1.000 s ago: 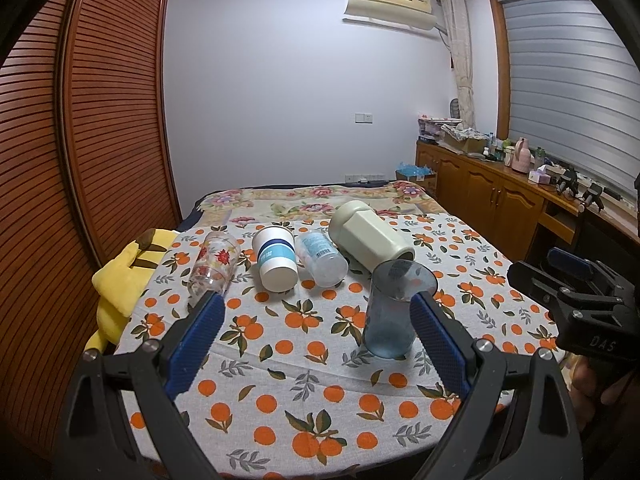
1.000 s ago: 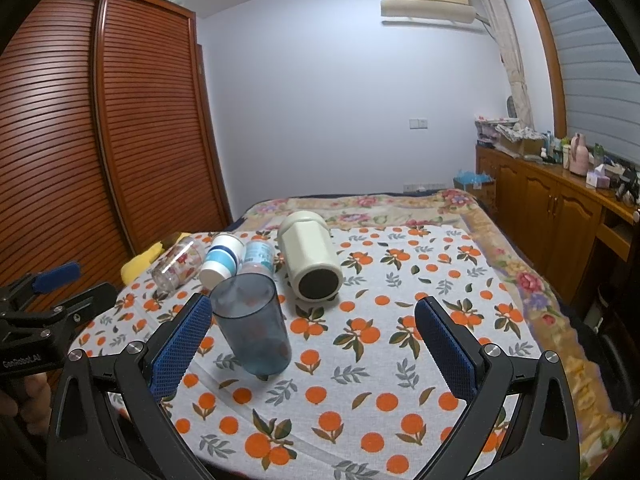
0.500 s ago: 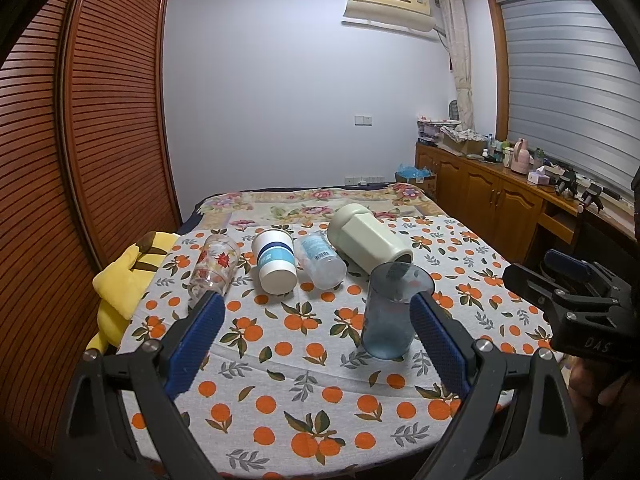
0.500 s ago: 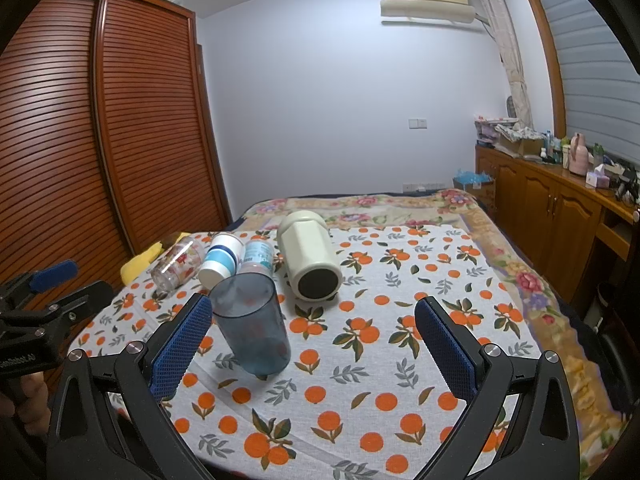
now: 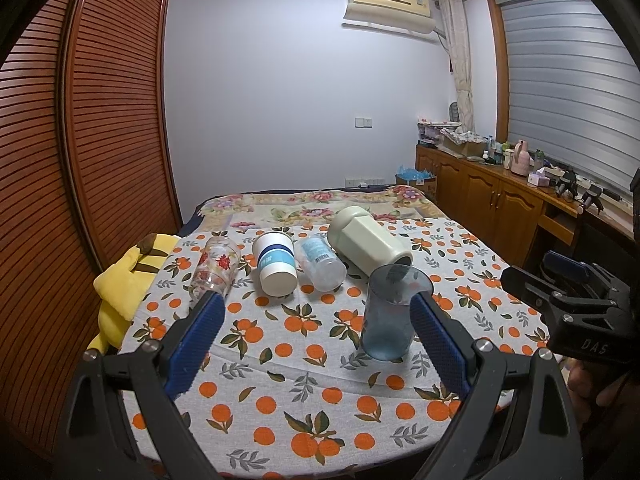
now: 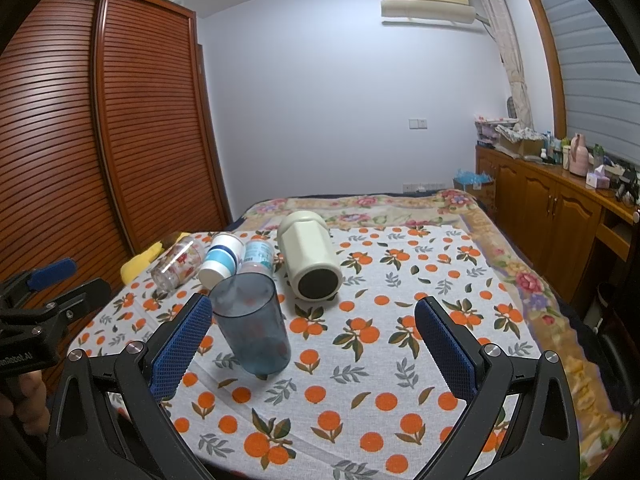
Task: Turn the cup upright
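Observation:
A translucent blue cup [image 5: 390,314] stands upright on the orange-print cloth; it also shows in the right wrist view [image 6: 252,322]. Behind it several cups lie on their sides: a cream faceted cup [image 5: 368,242], a clear plastic cup [image 5: 322,260], a white cup with a blue band [image 5: 275,262] and a flower-print glass [image 5: 214,266]. My left gripper [image 5: 316,330] is open and empty, short of the cups. My right gripper [image 6: 314,350] is open and empty; the blue cup stands just beyond its left finger [image 6: 182,346].
A yellow plush toy [image 5: 128,280] lies at the cloth's left edge. A slatted wooden wardrobe [image 5: 80,160] stands to the left. A wooden cabinet [image 5: 500,208] with clutter runs along the right wall. The right gripper body [image 5: 576,304] shows at the left view's right edge.
Both grippers have drawn back slightly from the cups. The blue cup stays upright where it stands. Both stay open.

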Demonstrator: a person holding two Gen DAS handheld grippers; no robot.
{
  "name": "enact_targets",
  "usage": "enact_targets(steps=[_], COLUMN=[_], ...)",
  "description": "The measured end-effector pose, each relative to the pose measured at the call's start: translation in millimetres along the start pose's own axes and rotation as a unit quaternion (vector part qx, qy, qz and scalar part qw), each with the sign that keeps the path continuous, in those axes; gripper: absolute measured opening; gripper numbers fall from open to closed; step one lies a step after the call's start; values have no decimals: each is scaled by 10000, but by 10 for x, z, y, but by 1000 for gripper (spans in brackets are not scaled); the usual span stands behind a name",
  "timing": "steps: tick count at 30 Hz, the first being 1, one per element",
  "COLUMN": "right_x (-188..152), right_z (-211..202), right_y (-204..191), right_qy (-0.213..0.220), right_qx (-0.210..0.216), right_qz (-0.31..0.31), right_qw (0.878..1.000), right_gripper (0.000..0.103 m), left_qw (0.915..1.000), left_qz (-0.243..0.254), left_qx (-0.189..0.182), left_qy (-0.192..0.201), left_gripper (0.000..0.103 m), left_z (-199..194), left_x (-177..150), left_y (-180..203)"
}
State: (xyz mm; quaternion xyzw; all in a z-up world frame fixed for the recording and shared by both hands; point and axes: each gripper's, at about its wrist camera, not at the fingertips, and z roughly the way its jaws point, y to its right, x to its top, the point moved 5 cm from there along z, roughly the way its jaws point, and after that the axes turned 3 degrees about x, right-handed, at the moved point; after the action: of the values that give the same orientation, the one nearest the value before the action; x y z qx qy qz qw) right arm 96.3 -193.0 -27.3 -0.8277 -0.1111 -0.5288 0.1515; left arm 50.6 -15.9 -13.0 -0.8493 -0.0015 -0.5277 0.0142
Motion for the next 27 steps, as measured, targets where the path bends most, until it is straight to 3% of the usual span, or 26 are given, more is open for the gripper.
enact_targets(steps=[27], right_x=[-1], right_z=[-3], right_y=[-1], right_qy=[-1], right_qx=[0], right_qz=[1], right_qw=[10000], right_gripper=[103], left_qw=[10000], left_qz=[-7], left_qx=[4], left_qy=[6], left_gripper=[94], left_z=[-21], left_x=[27], left_y=[11])
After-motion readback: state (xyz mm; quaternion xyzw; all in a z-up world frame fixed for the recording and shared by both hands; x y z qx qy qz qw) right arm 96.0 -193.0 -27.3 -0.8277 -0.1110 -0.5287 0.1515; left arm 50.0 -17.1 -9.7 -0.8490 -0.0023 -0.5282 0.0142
